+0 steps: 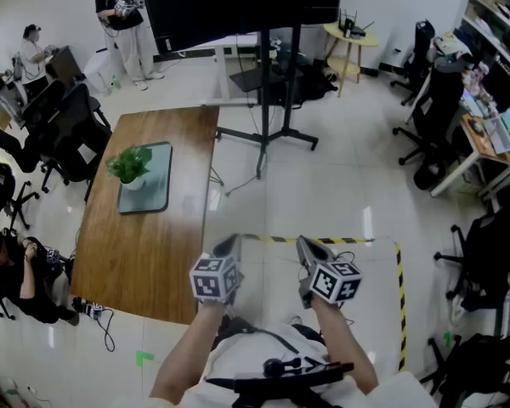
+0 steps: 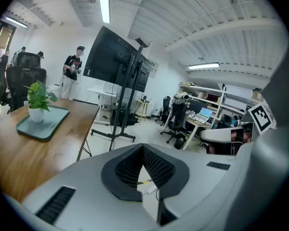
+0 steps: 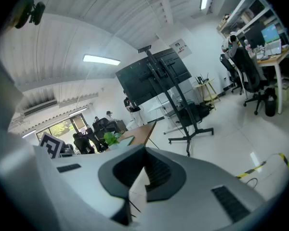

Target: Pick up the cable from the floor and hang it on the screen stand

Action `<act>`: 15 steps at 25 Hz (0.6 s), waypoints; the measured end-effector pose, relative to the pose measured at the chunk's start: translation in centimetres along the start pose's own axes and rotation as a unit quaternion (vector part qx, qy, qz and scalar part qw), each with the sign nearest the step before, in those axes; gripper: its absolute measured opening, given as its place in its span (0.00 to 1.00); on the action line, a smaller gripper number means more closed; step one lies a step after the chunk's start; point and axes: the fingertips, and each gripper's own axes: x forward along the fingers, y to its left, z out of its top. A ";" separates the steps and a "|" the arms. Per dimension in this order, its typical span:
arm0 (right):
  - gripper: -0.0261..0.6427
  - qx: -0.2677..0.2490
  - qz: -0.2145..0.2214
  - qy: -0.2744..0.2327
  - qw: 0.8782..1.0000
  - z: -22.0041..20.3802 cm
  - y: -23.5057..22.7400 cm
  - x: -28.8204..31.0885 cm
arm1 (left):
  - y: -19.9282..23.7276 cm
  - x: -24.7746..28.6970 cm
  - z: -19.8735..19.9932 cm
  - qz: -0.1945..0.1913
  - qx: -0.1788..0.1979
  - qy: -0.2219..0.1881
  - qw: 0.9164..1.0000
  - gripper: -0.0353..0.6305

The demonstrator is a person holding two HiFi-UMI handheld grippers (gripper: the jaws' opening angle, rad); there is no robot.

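Left tool [image 1: 233, 240] and right tool [image 1: 304, 243], both closed empty, face upright screen stand [image 1: 266, 92].

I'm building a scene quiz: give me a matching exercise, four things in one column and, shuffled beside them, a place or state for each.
1. small green plant in a white pot
2. black screen stand with spread legs
3. yellow-and-black striped tape
4. left gripper

A. stuck flat on the white floor
B. shut, empty
C. on the grey-green tray on the brown wooden table
D. standing on the floor beside the table

Pairs: 1-C, 2-D, 3-A, 4-B.
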 end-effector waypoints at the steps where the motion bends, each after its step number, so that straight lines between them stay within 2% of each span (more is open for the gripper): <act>1: 0.04 -0.001 0.002 0.000 1.000 -0.1 -0.3 -0.1 | -0.3 0.0 0.0 0.001 -0.001 -0.002 1.000 0.05; 9: 0.04 -0.001 0.014 0.008 1.000 0.0 -2.8 -2.7 | -3.3 0.0 -0.8 0.018 -0.012 -0.015 1.000 0.05; 15: 0.04 0.003 0.014 0.035 0.999 -1.9 -6.6 -5.9 | -6.1 0.3 -3.1 0.040 -0.022 -0.010 0.999 0.05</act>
